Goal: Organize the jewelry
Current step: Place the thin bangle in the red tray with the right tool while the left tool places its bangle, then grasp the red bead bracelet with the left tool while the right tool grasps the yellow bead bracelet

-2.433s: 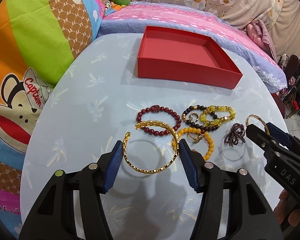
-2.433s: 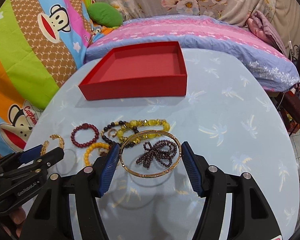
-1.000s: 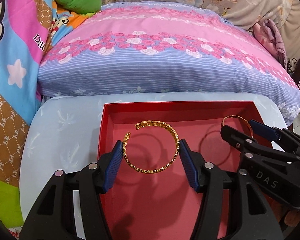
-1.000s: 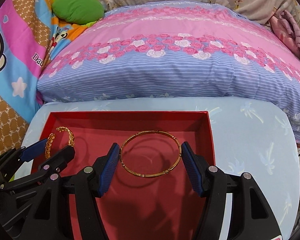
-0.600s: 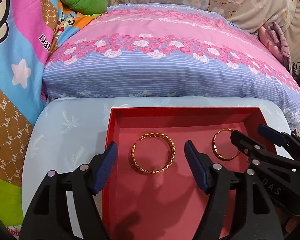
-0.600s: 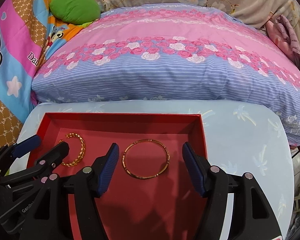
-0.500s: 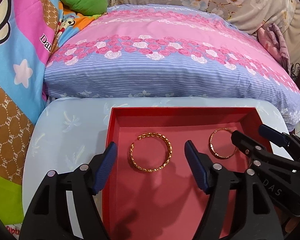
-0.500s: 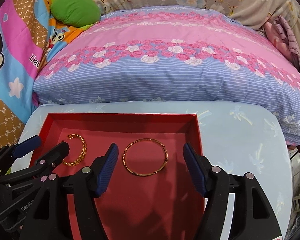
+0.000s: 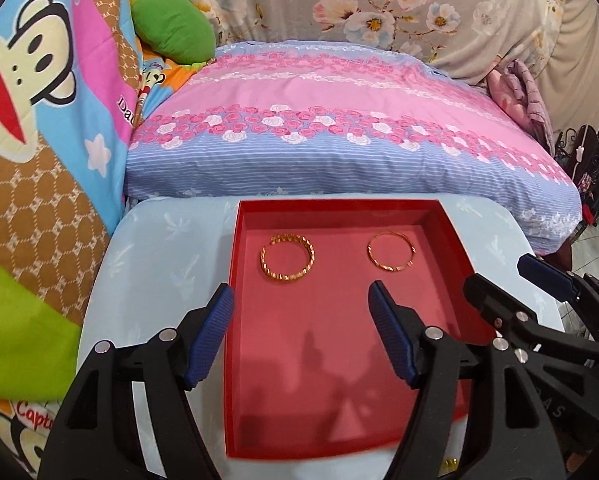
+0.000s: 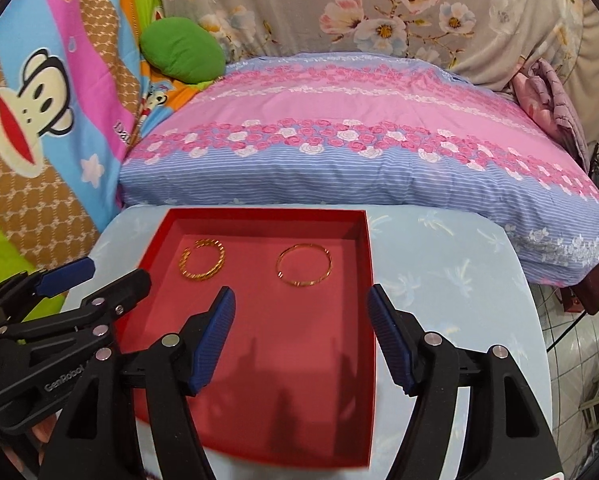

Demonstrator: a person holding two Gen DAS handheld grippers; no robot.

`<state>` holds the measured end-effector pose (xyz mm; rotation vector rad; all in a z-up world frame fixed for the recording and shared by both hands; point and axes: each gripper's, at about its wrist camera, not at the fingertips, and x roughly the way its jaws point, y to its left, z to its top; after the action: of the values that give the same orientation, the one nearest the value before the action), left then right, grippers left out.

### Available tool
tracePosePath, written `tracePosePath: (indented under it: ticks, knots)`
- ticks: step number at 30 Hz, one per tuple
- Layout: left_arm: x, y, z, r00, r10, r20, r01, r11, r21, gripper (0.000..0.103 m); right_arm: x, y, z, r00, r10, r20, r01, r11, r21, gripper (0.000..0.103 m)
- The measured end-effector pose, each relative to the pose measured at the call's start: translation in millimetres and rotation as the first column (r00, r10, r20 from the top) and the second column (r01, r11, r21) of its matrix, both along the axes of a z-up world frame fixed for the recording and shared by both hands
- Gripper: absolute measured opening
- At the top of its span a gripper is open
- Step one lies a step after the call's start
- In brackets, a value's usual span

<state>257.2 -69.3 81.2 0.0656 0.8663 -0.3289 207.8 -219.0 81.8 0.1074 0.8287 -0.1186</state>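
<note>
Left wrist view: left hand-held gripper [image 9: 299,320] at lower centre, jaws apart, nothing between the blue pads, only the red floor of the box [image 9: 235,320] behind them. Box sits on the pale blue tabletop [image 9: 159,264], filling the middle of the frame. Two gold pieces lie flat on its floor toward the far wall: a chain-pattern cuff [image 9: 287,257] at centre left, a thin bangle [image 9: 391,250] at centre right, well apart from each other and clear of both pads. Right hand-held gripper [image 9: 499,280] enters from the right edge, tips over the box's right wall, empty. Pink-and-blue pillow [image 9: 339,136] across the upper half; green cushion [image 9: 173,28] upper left. Right wrist view: right hand-held gripper [image 10: 299,320] at lower centre, jaws spread, nothing gripped. Box [image 10: 369,280] in the centre-left on the tabletop [image 10: 439,264]. Bangle [image 10: 304,265] just above centre, beyond the pads; cuff [image 10: 202,260] to its left. Left hand-held gripper [image 10: 107,272] comes in from the left edge, tips near the box's left wall, empty. Pillow [image 10: 359,140] above, green cushion [image 10: 183,50] upper left.
</note>
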Motion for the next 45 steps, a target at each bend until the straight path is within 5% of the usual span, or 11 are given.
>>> tracePosePath:
  ticks: [12, 30, 42, 45]
  knots:
    - [-93.6, 21.6, -3.0, 1.0, -0.017, 0.013, 0.017, 1.0, 0.01, 0.067, -97.2, 22.4, -6.2, 0.999, 0.039, 0.003, -0.039, 0.999, -0.004, 0.074]
    - [-178.5, 64.8, -83.3, 0.988, 0.059, -0.144, -0.055, 0.998, 0.034, 0.069, -180.4, 17.9, -86.3, 0.986, -0.008, -0.164, 0.011, 1.0, 0.02, 0.075]
    - [-173.5, 83.6, -98.5, 0.98, 0.136, -0.146, -0.13, 0.99, 0.055, 0.068, -189.0, 19.3, -93.3, 0.984, -0.013, -0.176, 0.02, 0.999, 0.041, 0.074]
    - [-167.0, 82.3, -103.2, 0.98, 0.132, -0.152, -0.124, 0.99, 0.062, 0.06, -185.2, 18.6, -92.9, 0.985, -0.014, -0.174, 0.021, 0.999, 0.038, 0.074]
